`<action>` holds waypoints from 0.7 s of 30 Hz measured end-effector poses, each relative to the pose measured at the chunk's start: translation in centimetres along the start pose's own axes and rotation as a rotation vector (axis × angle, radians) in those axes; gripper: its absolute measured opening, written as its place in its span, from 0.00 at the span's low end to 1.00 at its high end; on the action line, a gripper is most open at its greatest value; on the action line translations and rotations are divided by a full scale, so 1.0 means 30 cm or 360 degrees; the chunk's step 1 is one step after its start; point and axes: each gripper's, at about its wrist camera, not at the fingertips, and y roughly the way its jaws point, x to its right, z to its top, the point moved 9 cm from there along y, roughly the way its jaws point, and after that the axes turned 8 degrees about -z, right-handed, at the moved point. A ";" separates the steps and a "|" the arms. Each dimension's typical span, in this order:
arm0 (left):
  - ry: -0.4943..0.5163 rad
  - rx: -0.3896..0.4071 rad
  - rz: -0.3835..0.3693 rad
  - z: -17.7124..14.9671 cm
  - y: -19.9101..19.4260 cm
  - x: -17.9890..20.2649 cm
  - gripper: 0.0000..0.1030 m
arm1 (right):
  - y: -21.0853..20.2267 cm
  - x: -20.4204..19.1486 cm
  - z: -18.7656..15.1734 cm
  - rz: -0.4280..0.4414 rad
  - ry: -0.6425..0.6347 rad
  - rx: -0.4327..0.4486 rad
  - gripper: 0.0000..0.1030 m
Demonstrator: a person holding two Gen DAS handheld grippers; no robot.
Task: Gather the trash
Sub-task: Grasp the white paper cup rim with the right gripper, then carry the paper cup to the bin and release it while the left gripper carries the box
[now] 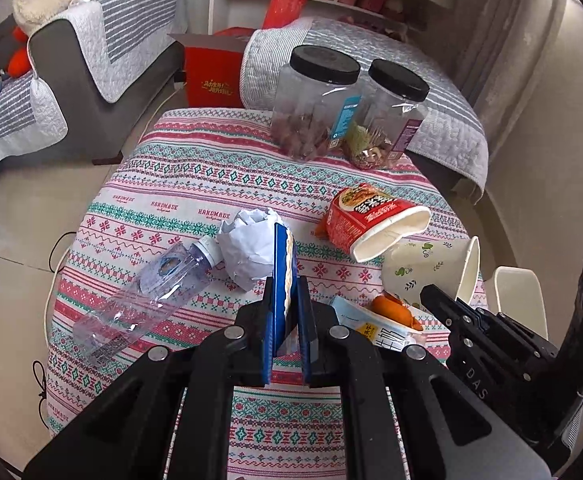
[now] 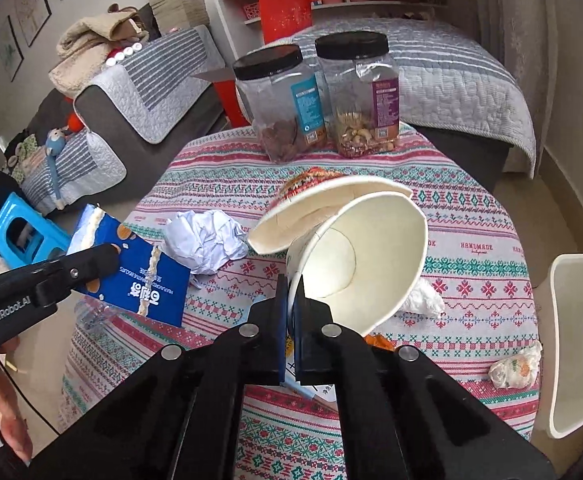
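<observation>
My left gripper [image 1: 285,292] is shut on a flat blue biscuit box [image 1: 283,268], held edge-on above the patterned table; the box also shows in the right wrist view [image 2: 143,280]. My right gripper [image 2: 291,292] is shut on the rim of a white paper cup [image 2: 363,256], lifted and tilted; it shows in the left wrist view [image 1: 431,268]. On the table lie a crumpled white paper ball [image 1: 247,248], an empty clear plastic bottle [image 1: 147,292], a red noodle cup [image 1: 367,220] on its side, and a wrapper [image 1: 375,320] with orange scraps.
Two black-lidded clear jars [image 1: 315,104] [image 1: 391,116] stand at the table's far edge. A crumpled tissue [image 2: 423,300] and a small wrapper ball [image 2: 515,368] lie on the right. A white chair [image 2: 579,340] is at right, sofas behind, a blue stool [image 2: 23,232] at left.
</observation>
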 end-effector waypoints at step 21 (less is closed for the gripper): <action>0.0111 0.0277 -0.0097 0.069 -0.110 0.220 0.10 | -0.264 0.211 0.091 -0.0187 0.0006 0.0381 0.01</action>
